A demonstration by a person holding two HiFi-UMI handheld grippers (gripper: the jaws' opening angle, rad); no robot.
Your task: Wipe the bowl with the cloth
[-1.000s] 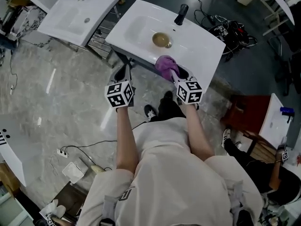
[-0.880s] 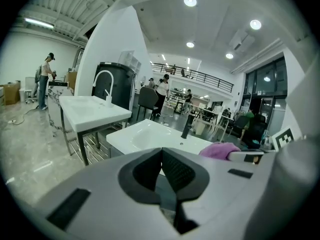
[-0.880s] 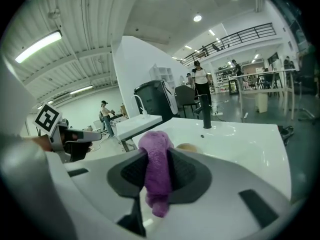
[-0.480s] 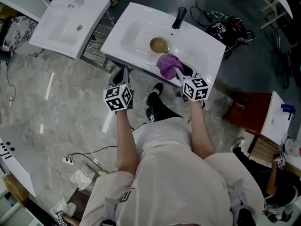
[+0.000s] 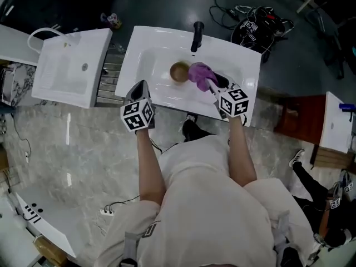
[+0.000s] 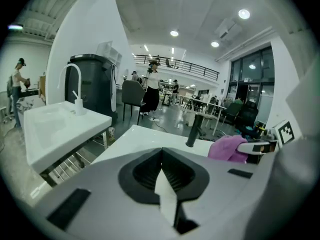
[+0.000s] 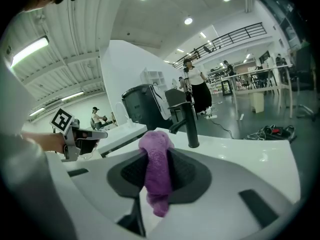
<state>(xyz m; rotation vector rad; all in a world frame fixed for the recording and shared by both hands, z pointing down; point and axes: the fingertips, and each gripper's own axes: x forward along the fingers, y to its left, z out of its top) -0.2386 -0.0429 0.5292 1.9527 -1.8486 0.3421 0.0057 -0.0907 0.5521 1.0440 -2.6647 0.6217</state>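
A small brown bowl (image 5: 178, 70) sits in the white sink (image 5: 147, 54), in front of the black faucet (image 5: 196, 35). My right gripper (image 5: 207, 81) is shut on a purple cloth (image 5: 199, 73), which hangs just right of the bowl and touches or overlaps its rim. In the right gripper view the cloth (image 7: 156, 171) is clamped between the jaws and droops below them. My left gripper (image 5: 139, 89) hovers over the sink's front left edge with its jaws together and nothing in them; the left gripper view shows the same for the left gripper (image 6: 162, 179). Neither gripper view shows the bowl.
A second white sink (image 5: 67, 65) stands to the left across a gap with metal bars. Cables and gear (image 5: 256, 24) lie on the floor behind the sink. A red stool (image 5: 295, 118) is at the right. People stand far off in the hall.
The right gripper has carried the purple cloth from the sink's front edge forward to the bowl. The left gripper has come up to the sink's front left edge.
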